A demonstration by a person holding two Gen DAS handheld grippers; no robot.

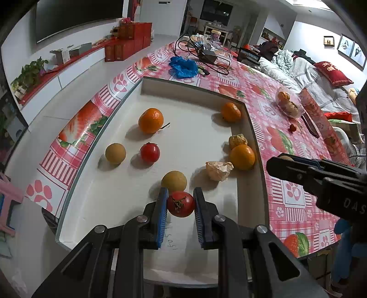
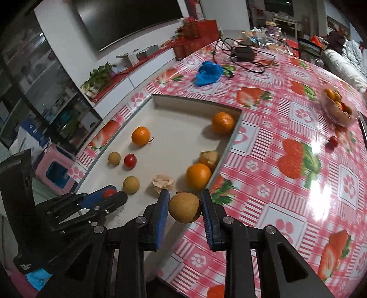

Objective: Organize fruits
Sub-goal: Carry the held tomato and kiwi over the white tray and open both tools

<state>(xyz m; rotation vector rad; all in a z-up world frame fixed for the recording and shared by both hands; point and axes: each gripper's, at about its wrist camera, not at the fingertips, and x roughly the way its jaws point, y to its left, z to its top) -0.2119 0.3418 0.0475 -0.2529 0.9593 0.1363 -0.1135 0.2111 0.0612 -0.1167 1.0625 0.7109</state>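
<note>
Beyond my work area, a table is covered by a glossy pink-and-white checked tablecloth [image 2: 286, 119] printed with strawberries and paw prints. A crumpled blue glove [image 1: 183, 65] lies on it near the far end. Just past the glove, tangled black cables [image 2: 246, 56] loop around a dark power adapter. To my left, a large dark television [image 1: 75, 18] hangs on a white wall above a low cabinet with a red top, where red boxes [image 1: 128, 42] are stacked and a green potted plant [image 1: 31, 71] stands. To my right, a red cushion [image 1: 332, 73] rests on a sofa heaped with bedding, under framed pictures [image 1: 348, 49].
</note>
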